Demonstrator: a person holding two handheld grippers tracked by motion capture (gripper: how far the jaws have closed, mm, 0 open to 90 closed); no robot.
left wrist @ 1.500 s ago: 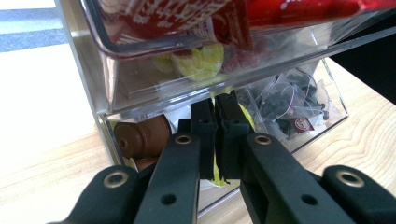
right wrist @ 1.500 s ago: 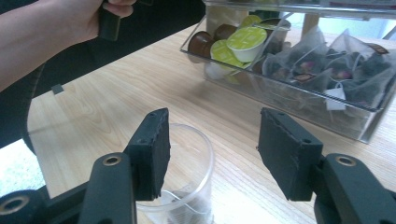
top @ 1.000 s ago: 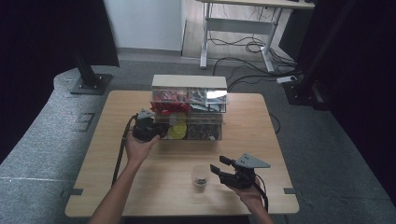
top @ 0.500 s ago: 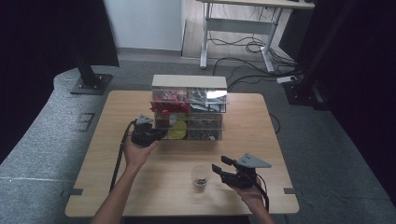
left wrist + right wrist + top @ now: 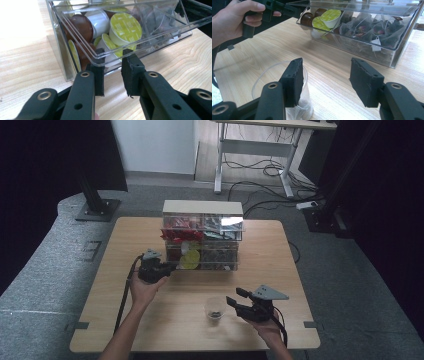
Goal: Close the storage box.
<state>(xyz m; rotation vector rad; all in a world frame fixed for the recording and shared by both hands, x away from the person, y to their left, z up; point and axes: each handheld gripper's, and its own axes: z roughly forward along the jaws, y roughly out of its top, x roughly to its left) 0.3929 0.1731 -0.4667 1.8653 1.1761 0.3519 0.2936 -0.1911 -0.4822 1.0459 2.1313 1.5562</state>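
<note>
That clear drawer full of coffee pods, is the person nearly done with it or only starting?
Done so far: the clear drawer of coffee pods and tea bags stands pulled out of the organizer. In hand: the left gripper, its jaws just opening, sits at the drawer's front rim without pinching it. Probably left: the plastic cup, beside the open right gripper, holds something small and dark.

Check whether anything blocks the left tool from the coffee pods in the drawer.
Yes: the clear drawer's front wall stands between the left tool and the pods. The tool's jaws, which have just been opening, sit at the wall's rim with the pods behind and below it. From above, the drawer looks open, with nothing visible over the pods.
</note>
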